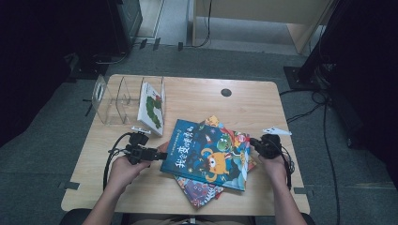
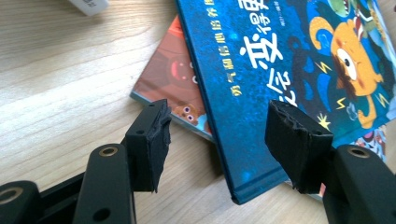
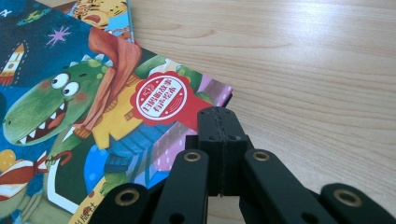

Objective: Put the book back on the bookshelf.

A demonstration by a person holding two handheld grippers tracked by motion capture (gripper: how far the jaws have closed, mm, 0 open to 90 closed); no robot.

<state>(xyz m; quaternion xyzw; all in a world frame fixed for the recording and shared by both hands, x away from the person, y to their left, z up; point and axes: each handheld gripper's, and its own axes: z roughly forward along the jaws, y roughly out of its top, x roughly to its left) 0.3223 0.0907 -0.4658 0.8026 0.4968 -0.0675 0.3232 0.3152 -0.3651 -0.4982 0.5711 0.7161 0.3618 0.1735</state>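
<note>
From the high view, a blue picture book (image 1: 206,154) lies flat on top of a small stack of books near the middle of the wooden counter (image 1: 197,96). Its long axis runs across the counter, tilted so the right end sits slightly nearer the person. A red-covered book (image 1: 199,191) pokes out beneath its near edge. A clear divider rack (image 1: 115,96) stands at the far left with a white book (image 1: 151,108) leaning in it.

The left gripper (image 1: 149,153) sits at the blue book's left short edge. The left gripper view adds what the high view cannot: the jaws stand apart, one either side of the book's spine corner, pads not pressing on it, and an orange-brown cover (image 2: 170,79) lies under the blue one.

The right gripper (image 1: 256,144) rests at the stack's right edge. The right gripper view shows its jaws closed together on nothing, tip over the corner of a dinosaur-cover book (image 3: 93,116).
</note>
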